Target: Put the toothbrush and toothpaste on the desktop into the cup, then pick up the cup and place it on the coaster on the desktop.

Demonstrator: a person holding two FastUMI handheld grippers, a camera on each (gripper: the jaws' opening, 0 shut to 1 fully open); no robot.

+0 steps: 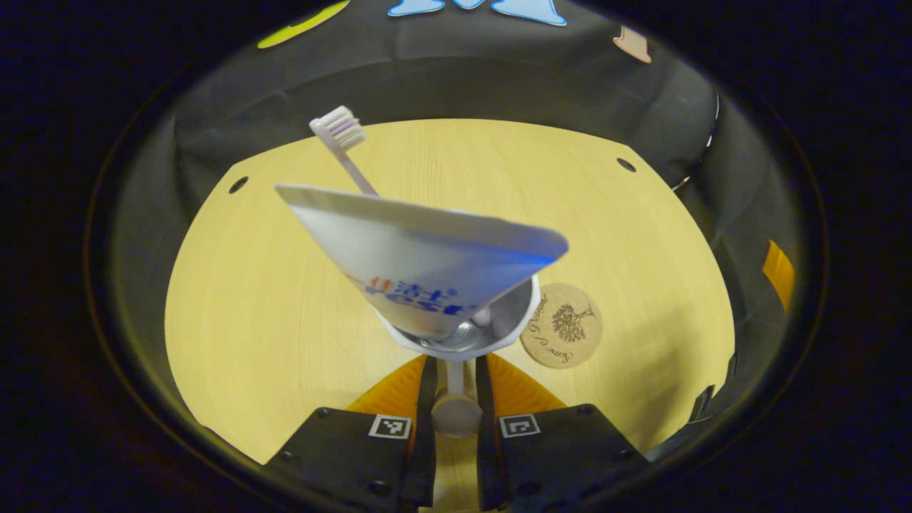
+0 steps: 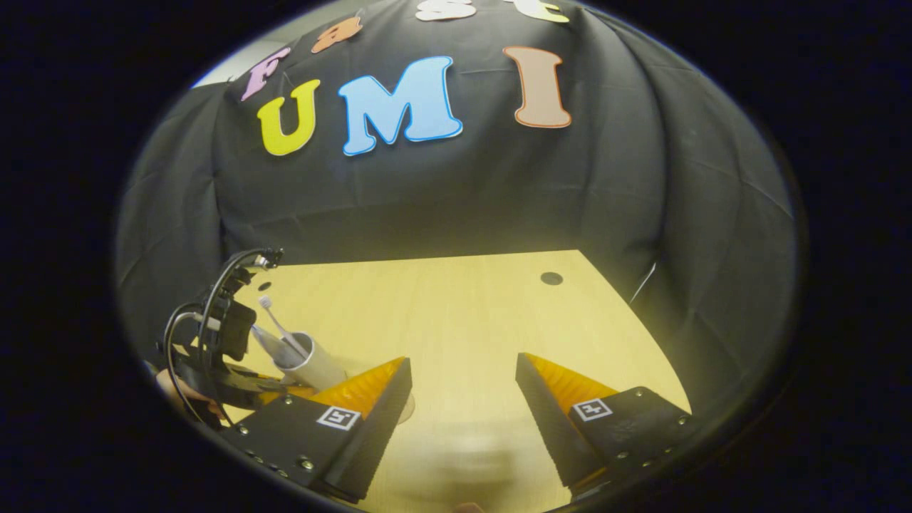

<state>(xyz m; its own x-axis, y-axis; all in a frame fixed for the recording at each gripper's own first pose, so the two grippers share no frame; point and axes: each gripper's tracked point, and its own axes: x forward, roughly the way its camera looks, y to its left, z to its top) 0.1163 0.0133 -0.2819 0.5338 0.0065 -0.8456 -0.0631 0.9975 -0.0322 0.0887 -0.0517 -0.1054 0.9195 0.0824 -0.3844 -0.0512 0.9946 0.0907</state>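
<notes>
Nearest the lens in the left gripper view, the left gripper [image 1: 456, 399] is clenched on the handle [image 1: 454, 399] of the cup [image 1: 491, 324], both fingers pressing its narrow white stem from either side. The cup sits just beyond the fingertips, its pale rim and shiny inside showing. Out of it rises the toothpaste [image 1: 420, 263], a white tube with blue print, its flat crimped end fanned wide and uppermost, leaning toward the camera. Behind the tube the toothbrush [image 1: 342, 146] stands in the cup too, slanting up and to the left with its bristle head at the top.

So both items are already in the cup, and the remaining step looks to be the carry to the coaster [image 1: 561, 325]. That round cork disc with a tree printed on it lies flat on the desktop [image 1: 249, 299], just beside the cup on its right in this view and slightly behind it. Whether the cup is lifted or resting on the wood I cannot tell. The move turns on a short shift rightward, and the left gripper is the one in place for it.

In the right gripper view, the right gripper [image 2: 463, 385] hangs over bare wood with its fingers spread wide and nothing between them. Farther off at its left stands the cup with the brush and tube poking out, held by the other gripper.
</notes>
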